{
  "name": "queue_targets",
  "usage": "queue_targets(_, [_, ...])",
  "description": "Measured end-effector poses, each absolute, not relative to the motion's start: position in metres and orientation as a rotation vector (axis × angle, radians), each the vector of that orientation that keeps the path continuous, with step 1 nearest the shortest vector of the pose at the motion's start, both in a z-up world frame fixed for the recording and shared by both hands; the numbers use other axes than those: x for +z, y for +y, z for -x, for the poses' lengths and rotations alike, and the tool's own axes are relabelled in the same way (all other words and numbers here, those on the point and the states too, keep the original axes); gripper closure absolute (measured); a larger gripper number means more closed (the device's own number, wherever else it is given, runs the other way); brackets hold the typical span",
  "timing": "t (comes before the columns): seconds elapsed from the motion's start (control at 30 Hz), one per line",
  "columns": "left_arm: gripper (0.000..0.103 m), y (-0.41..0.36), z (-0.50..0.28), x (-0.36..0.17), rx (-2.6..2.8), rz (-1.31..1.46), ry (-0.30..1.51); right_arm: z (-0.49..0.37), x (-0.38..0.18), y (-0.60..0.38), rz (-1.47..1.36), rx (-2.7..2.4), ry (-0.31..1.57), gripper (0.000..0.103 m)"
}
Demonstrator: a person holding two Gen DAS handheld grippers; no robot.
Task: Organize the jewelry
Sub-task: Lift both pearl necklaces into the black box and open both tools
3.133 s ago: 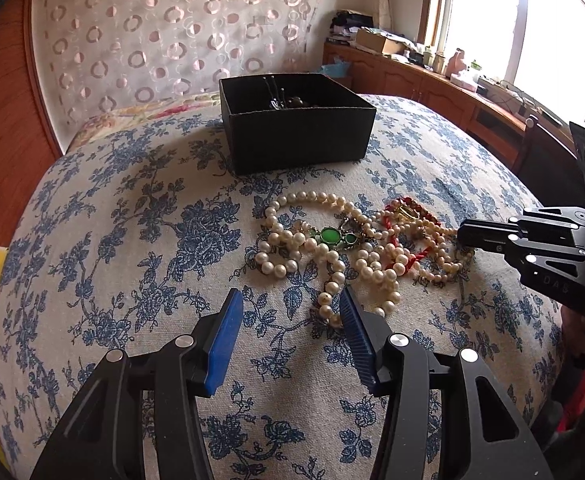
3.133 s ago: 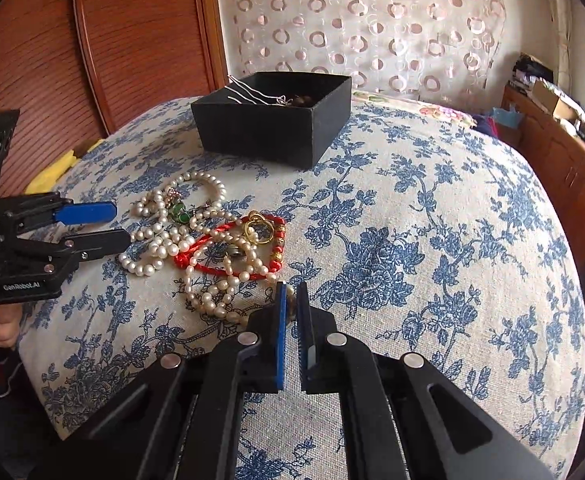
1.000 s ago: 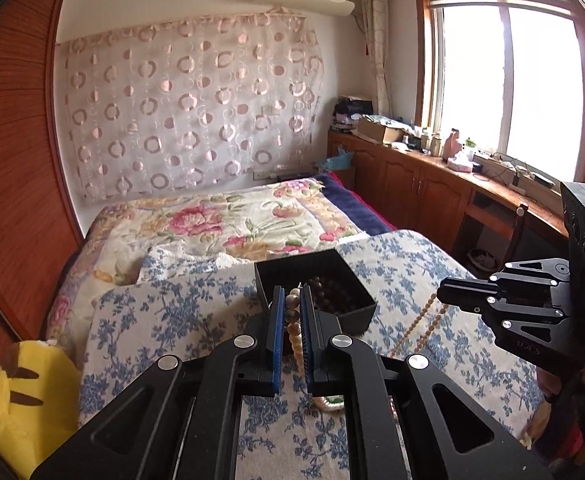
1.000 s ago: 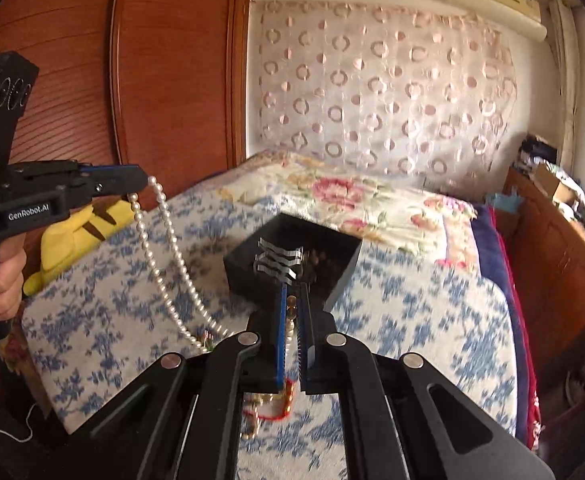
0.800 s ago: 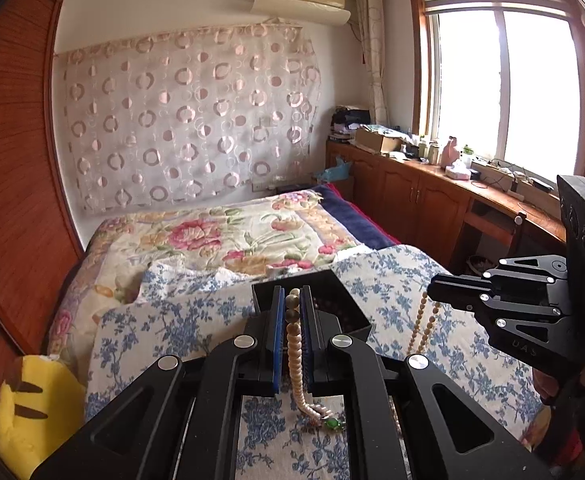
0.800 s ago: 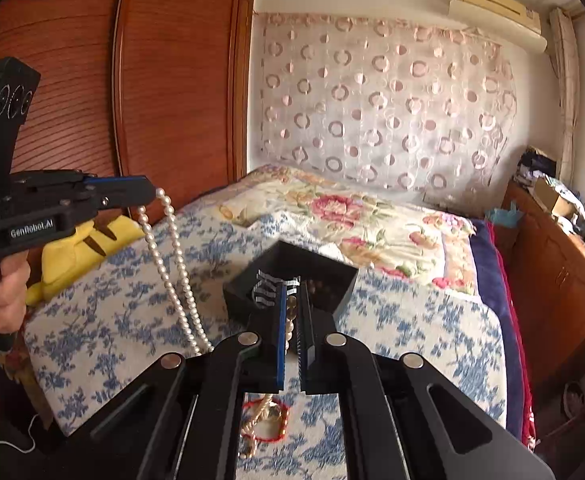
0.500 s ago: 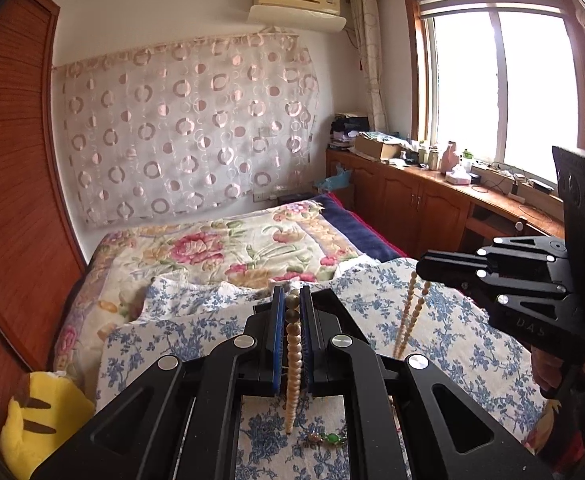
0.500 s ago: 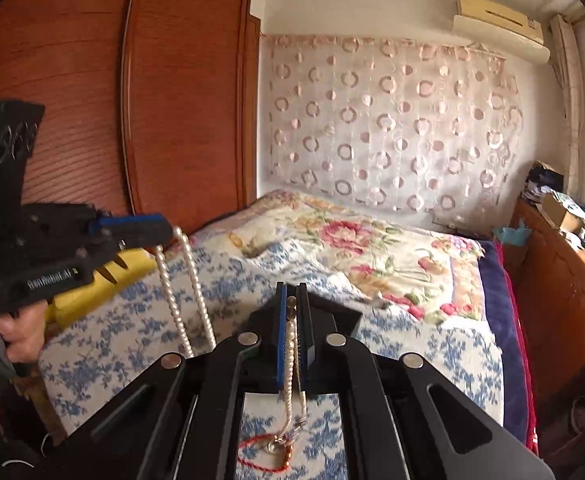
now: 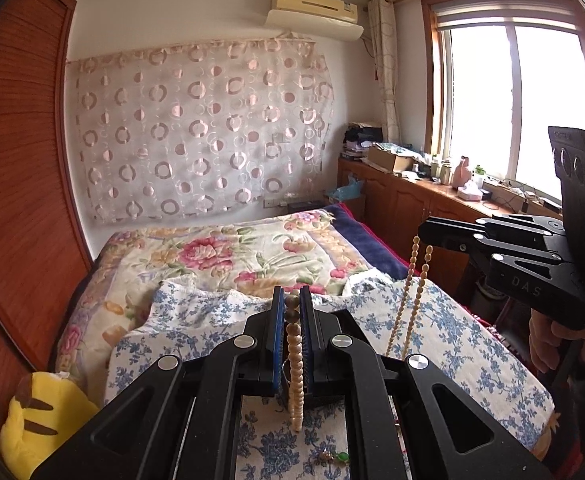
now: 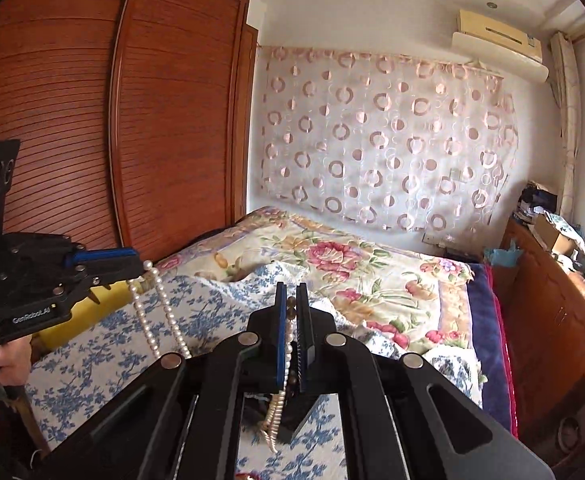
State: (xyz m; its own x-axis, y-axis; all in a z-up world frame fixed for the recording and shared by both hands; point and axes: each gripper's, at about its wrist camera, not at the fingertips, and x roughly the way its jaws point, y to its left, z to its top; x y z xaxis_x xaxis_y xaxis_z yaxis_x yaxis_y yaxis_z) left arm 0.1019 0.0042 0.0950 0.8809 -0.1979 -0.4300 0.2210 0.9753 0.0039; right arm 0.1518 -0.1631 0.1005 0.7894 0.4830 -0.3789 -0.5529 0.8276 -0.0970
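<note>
My left gripper (image 9: 291,300) is shut on a strand of large pearls (image 9: 294,360) that hangs straight down between its blue pads. Below it a green pendant (image 9: 342,457) shows near the blue floral cloth (image 9: 452,340). My right gripper (image 10: 291,292) is shut on a finer bead strand (image 10: 278,408), which also hangs down. In the left wrist view the right gripper (image 9: 422,236) is at the right, with its strand (image 9: 408,300) dangling. In the right wrist view the left gripper (image 10: 136,266) is at the left, holding its pearls (image 10: 160,320). The black box (image 10: 292,420) is mostly hidden behind the fingers.
A bed with a flowered quilt (image 9: 232,256) lies beyond the cloth. A yellow plush toy (image 9: 40,412) sits at the left, beside the wooden wardrobe (image 10: 152,120). Wooden cabinets (image 9: 404,200) with clutter run under the window on the right. A person's hand (image 10: 8,360) grips the left handle.
Both grippers have risen, still shut on their strands, and the right one has risen more. The strands hang longer, and the black box has slid down behind the fingers.
</note>
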Motion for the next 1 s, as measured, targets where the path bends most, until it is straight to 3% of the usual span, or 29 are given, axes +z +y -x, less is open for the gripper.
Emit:
queue_targets(0.4, [0.096,0.002,-0.129,0.121,-0.202,-0.065,0.406,-0.181,0.115,-0.158,0.176,0.556,0.345,0.098])
queue_targets(1.0, [0.096,-0.024,-0.181,0.111,-0.229,-0.054,0.418,-0.216,0.001,-0.147,0.148,0.608,0.632,0.097])
